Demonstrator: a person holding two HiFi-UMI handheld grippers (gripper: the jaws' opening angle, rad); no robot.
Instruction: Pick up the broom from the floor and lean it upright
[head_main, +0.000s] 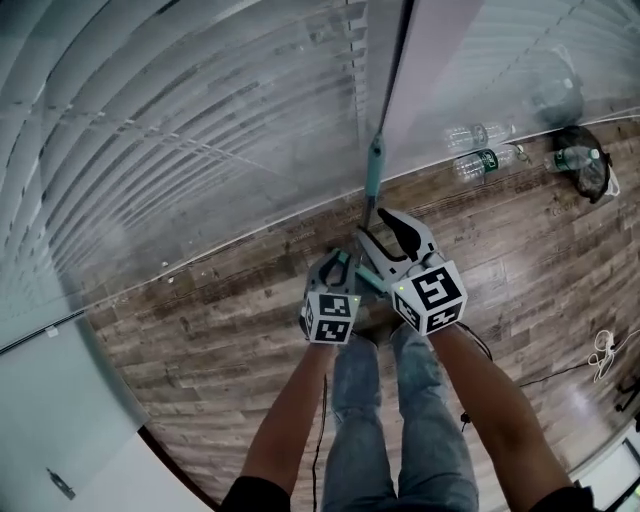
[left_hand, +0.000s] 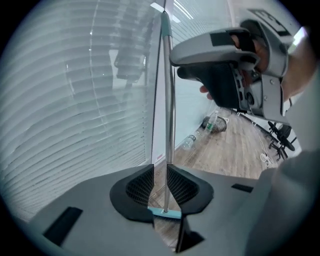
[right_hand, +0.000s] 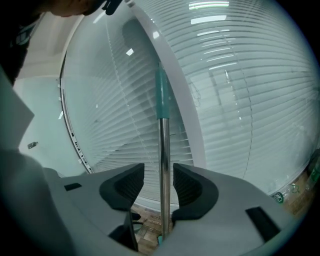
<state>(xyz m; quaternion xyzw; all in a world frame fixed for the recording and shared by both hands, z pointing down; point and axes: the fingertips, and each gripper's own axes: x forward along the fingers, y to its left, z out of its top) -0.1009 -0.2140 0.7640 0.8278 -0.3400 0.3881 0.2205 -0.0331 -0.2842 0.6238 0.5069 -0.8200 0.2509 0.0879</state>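
The broom (head_main: 376, 165) is seen standing upright on the wood-plank floor (head_main: 230, 300). Its metal handle (right_hand: 164, 150) runs up along the edge of a white pillar (head_main: 450, 70) beside the venetian blinds (head_main: 150, 130). Whether the top rests on the pillar can't be made out. A teal sleeve (right_hand: 161, 95) is fitted to the upper part of the handle, and the teal broom head (left_hand: 165, 213) is visible at the bottom, directly in front of the person's jeans (head_main: 400, 430).

L gripper (left_hand: 160, 182): held low on the handle, just above the broom head, pointed steeply down. Its pads (left_hand: 140, 185) are drawn in close, w/ the handle pinched btw. them.

R gripper (right_hand: 159, 187): placed higher on the handle than the L one, tilted only slightly down. Its jaws are spread wide; the handle passes btw. the pads (right_hand: 122, 187) but is pressed by neither, w/ a clear gap on one side and a thin one on the other.

In the head view both grippers are seen side by side near the broom's base, R just beside L.

Elsewhere: three plastic bottles (head_main: 488, 160) are lying on the floor by the pillar's foot, near a dark bag (head_main: 592, 172). A white cord (head_main: 600, 350) is lying at the far R of the floor, well apart from the broom.
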